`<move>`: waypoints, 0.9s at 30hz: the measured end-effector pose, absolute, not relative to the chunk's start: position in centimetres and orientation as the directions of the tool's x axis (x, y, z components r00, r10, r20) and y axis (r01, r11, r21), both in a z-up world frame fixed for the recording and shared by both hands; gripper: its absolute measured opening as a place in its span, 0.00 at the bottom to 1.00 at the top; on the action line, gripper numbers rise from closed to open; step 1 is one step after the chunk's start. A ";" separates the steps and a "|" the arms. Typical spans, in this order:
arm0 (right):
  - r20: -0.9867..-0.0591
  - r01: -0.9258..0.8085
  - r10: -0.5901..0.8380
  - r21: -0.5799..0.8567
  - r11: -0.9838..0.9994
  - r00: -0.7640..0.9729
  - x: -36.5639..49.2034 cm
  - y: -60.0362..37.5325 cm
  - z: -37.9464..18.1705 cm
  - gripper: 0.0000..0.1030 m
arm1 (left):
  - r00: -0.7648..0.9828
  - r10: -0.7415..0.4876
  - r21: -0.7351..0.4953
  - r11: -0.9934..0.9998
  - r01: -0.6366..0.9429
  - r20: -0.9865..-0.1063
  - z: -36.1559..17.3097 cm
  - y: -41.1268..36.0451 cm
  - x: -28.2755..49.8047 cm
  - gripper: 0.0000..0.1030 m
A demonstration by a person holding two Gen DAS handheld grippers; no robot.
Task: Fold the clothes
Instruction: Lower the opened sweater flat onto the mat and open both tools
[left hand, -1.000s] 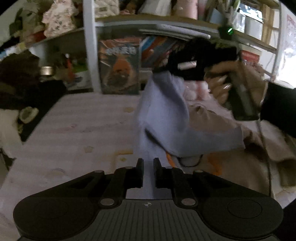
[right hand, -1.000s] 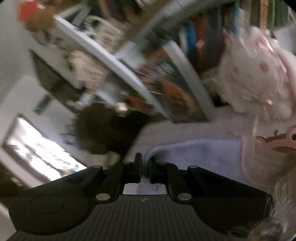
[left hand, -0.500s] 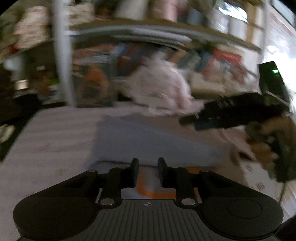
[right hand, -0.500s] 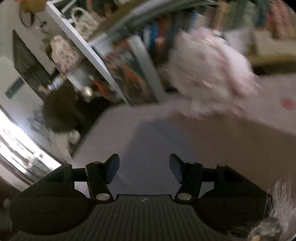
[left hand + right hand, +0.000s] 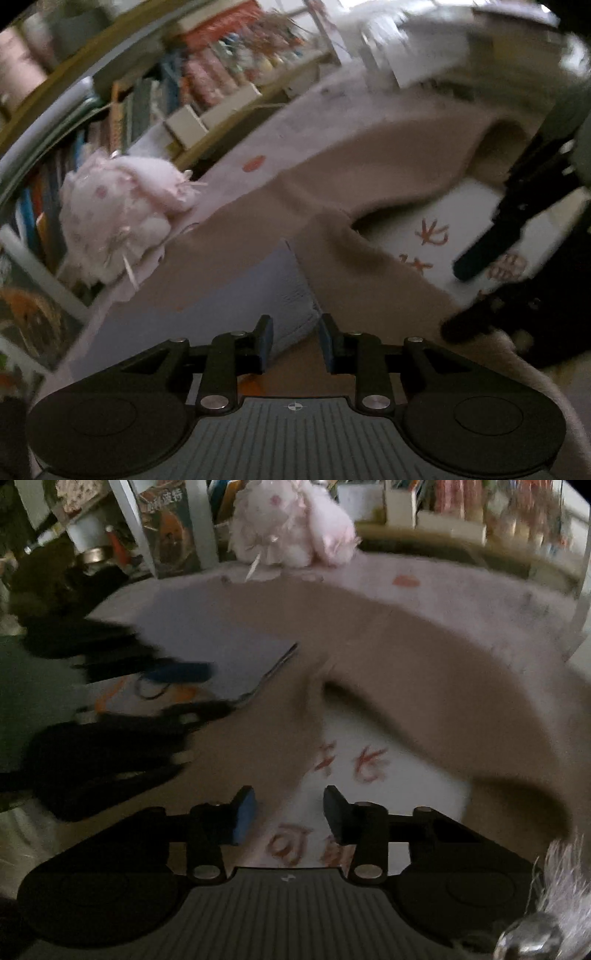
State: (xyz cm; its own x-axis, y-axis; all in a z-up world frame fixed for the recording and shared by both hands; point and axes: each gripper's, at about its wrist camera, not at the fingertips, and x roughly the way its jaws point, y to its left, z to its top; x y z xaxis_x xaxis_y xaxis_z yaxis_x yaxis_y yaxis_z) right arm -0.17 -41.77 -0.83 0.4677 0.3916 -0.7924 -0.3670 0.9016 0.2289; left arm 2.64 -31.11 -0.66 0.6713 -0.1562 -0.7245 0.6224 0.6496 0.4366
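Both the left gripper (image 5: 295, 341) and right gripper (image 5: 289, 814) stand parted and empty, the lavender cloth (image 5: 221, 299) lies flat, and the tan garment (image 5: 424, 657) sprawls unfolded.

Folded cloth (image 5: 207, 306): pale lavender-blue, plain. Large garment (image 5: 424, 657): tan-beige, plain. Counter (image 5: 369, 782) covering: white with orange-red marks. Fluffy bundle (image 5: 291, 524): pale pink, darker pink spots. Gripper pad (image 5: 245, 821): blue.
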 end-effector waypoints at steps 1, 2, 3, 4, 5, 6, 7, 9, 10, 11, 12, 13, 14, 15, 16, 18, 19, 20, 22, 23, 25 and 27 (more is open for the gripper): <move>-0.791 -0.379 0.405 0.238 0.894 0.459 -0.4 -41.7 -1.0 0.36 | 0.673 -0.142 0.453 0.637 0.624 -0.726 -1.1 -31.5 2.8 0.28; -0.792 -0.397 0.400 0.218 0.891 0.461 -0.6 -41.4 -0.9 0.36 | 0.679 -0.133 0.467 0.630 0.620 -0.722 -1.4 -31.7 2.9 0.30; -0.794 -0.415 0.394 0.199 0.888 0.463 -0.8 -41.0 -0.9 0.35 | 0.697 -0.130 0.486 0.627 0.609 -0.705 -1.6 -31.9 2.8 0.34; -0.796 -0.428 0.390 0.185 0.885 0.464 -0.8 -40.8 -0.9 0.33 | 0.706 -0.122 0.500 0.623 0.601 -0.697 -1.6 -32.0 2.8 0.36; -0.795 -0.426 0.386 0.179 0.887 0.468 -0.8 -40.7 -0.9 0.32 | 0.713 -0.117 0.510 0.620 0.597 -0.692 -1.7 -32.1 2.7 0.37; -0.795 -0.425 0.381 0.174 0.889 0.471 -0.8 -40.6 -0.9 0.29 | 0.715 -0.112 0.517 0.614 0.596 -0.690 -1.7 -32.2 2.6 0.37; -0.795 -0.423 0.376 0.169 0.890 0.475 -0.8 -40.6 -0.8 0.24 | 0.716 -0.107 0.525 0.608 0.596 -0.689 -1.7 -32.3 2.6 0.37; -0.795 -0.419 0.367 0.158 0.894 0.483 -0.8 -40.5 -0.8 0.18 | 0.717 -0.103 0.537 0.591 0.602 -0.690 -1.7 -32.4 2.5 0.37; -0.795 -0.418 0.363 0.153 0.896 0.487 -0.8 -40.4 -0.8 0.15 | 0.718 -0.104 0.544 0.581 0.605 -0.688 -1.7 -32.5 2.4 0.37; -0.794 -0.416 0.358 0.147 0.897 0.491 -0.8 -40.4 -0.8 0.13 | 0.720 -0.105 0.552 0.570 0.609 -0.686 -1.8 -32.6 2.3 0.37; -0.794 -0.414 0.353 0.142 0.899 0.495 -0.9 -40.3 -0.8 0.12 | 0.725 -0.106 0.562 0.559 0.609 -0.681 -1.9 -32.6 2.1 0.37; -0.794 -0.412 0.349 0.137 0.901 0.498 -0.9 -40.3 -0.8 0.12 | 0.730 -0.107 0.572 0.549 0.610 -0.675 -2.0 -32.7 1.9 0.37; -0.793 -0.410 0.344 0.131 0.902 0.502 -0.9 -40.2 -0.8 0.12 | 0.731 -0.115 0.571 0.546 0.613 -0.673 -2.1 -32.6 2.0 0.37; -0.793 -0.409 0.339 0.126 0.904 0.506 -0.9 -40.1 -0.8 0.11 | 0.731 -0.124 0.570 0.544 0.616 -0.671 -2.1 -32.4 2.1 0.37; -0.793 -0.407 0.335 0.121 0.906 0.510 -0.9 -40.1 -0.8 0.11 | 0.731 -0.133 0.568 0.542 0.619 -0.669 -2.2 -32.3 2.2 0.36; -0.791 -0.396 0.315 0.102 0.913 0.524 -1.0 -39.8 -0.7 0.11 | 0.731 -0.150 0.566 0.538 0.625 -0.666 -2.3 -32.0 2.4 0.09; -0.791 -0.387 0.304 0.092 0.918 0.532 -0.9 -39.6 -0.8 0.11 | 0.716 -0.152 0.545 0.547 0.635 -0.682 -2.5 -31.8 2.9 0.07; -0.790 -0.373 0.293 0.089 0.924 0.538 -0.9 -39.4 -0.8 0.11 | 0.716 -0.153 0.535 0.564 0.629 -0.681 -2.3 -31.3 3.2 0.07; -0.790 -0.344 0.272 0.082 0.935 0.550 -0.8 -39.2 -0.9 0.11 | 0.737 -0.162 0.491 0.650 0.580 -0.656 -0.4 -29.6 4.2 0.06; -0.790 -0.329 0.260 0.079 0.941 0.555 -0.8 -39.0 -0.9 0.11 | 0.749 -0.177 0.434 0.721 0.541 -0.639 1.4 -27.8 4.8 0.06; -0.791 -0.295 0.233 0.071 0.953 0.565 -0.8 -38.7 -0.9 0.11 | 0.775 -0.198 0.305 0.839 0.450 -0.599 4.8 -23.7 6.2 0.06; -0.792 -0.265 0.211 0.064 0.962 0.573 -0.8 -38.3 -0.9 0.11 | 0.815 -0.201 0.162 0.928 0.336 -0.543 8.2 -17.4 7.3 0.05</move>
State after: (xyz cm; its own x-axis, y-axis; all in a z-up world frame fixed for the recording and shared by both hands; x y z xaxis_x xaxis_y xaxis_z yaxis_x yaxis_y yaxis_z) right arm -0.75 -38.26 -0.89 0.5732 0.2106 -0.7919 -0.2654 0.9620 0.0637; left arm 7.27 -17.44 8.22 0.8154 -0.2008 -0.5429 0.3363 0.9277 0.1619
